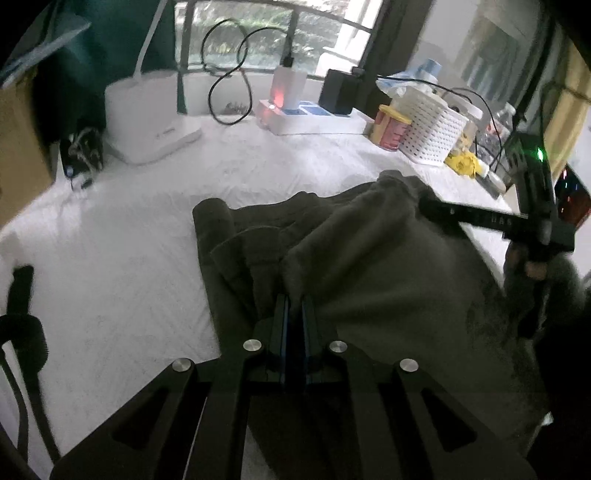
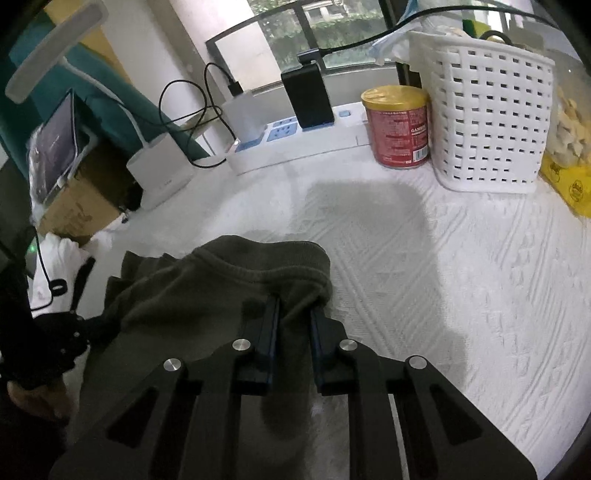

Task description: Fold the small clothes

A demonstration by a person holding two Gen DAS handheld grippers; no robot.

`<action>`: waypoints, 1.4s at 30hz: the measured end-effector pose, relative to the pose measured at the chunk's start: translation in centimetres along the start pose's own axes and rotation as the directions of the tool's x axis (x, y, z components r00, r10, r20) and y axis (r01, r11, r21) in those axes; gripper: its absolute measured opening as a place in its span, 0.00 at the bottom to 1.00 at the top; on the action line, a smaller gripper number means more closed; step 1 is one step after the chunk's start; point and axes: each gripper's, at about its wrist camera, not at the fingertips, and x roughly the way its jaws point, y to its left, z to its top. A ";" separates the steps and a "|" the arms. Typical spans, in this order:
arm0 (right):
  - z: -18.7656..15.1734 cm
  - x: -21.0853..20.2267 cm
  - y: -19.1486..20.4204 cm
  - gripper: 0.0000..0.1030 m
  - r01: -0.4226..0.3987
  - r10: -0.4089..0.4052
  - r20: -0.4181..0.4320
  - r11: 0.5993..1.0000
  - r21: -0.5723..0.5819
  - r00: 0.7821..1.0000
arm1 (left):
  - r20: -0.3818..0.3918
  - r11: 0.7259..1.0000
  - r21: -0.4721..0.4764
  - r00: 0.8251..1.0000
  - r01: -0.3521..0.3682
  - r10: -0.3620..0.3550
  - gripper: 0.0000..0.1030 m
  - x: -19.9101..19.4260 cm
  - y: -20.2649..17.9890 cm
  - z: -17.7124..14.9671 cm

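Bench (image 2: 461,258): white textured cover. Olive garment (image 1: 369,258), near centre, pinched by left tool (image 1: 294,299) and right tool (image 2: 294,306). Far edge: window (image 1: 258,33), power strip (image 2: 295,144), white basket (image 2: 487,114), red can (image 2: 400,127).

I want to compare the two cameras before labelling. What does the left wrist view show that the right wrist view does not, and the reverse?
Only the left wrist view shows the left gripper shut on the dark garment, and a black strap at the left edge.

Only the right wrist view shows the right gripper pinching the garment's hem, and a tablet on a cardboard box.

Both show the garment, white cloth, white basket, red can, power strip and desk lamp.
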 end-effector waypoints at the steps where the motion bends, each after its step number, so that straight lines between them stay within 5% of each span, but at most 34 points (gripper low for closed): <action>1: 0.0 0.0 0.0 0.16 0.009 -0.009 0.001 1.000 -0.003 1.000 | -0.004 1.000 -0.028 1.000 0.015 -0.015 0.06 0.0 0.3 0.1; 7: -0.3 -0.1 0.6 0.16 0.068 -0.067 0.009 0.997 -0.043 0.998 | -0.001 0.998 -0.061 1.000 0.004 -0.004 0.11 -0.4 0.3 0.2; 10: -0.4 -0.1 0.5 0.16 0.083 -0.082 0.010 0.995 -0.052 0.997 | 0.028 0.996 -0.091 1.000 -0.012 0.015 0.35 -1.1 0.6 0.4; 12: -0.4 -0.1 0.5 0.16 0.084 -0.084 0.011 0.995 -0.052 0.996 | 0.050 0.992 -0.123 0.998 -0.035 0.042 0.70 -1.6 1.3 0.5; 13: -0.4 -0.1 0.4 0.16 0.086 -0.085 0.012 0.995 -0.050 0.996 | 0.064 0.989 -0.144 0.997 -0.041 0.051 0.73 -1.7 1.7 0.5; 18: -0.7 -0.4 0.2 0.18 0.115 -0.114 0.025 0.992 -0.045 0.993 | 0.045 0.973 -0.232 0.999 0.006 0.004 0.74 -1.0 3.3 0.2; 24: -0.8 -0.6 0.0 0.23 0.131 -0.130 0.033 0.990 -0.051 0.991 | 0.027 0.982 -0.190 0.999 -0.015 0.020 0.74 -0.7 2.1 0.3; 33: -1.4 -2.9 -1.9 0.54 0.190 -0.188 0.065 0.982 -0.014 0.980 | 0.000 0.993 -0.115 1.000 -0.011 0.011 0.74 -0.3 -0.2 0.1; 42: -4.1 -5.9 -3.6 0.55 0.190 -0.191 0.057 0.981 0.025 0.980 | -0.003 0.997 -0.059 0.999 -0.048 0.048 0.74 -0.1 -0.9 -0.3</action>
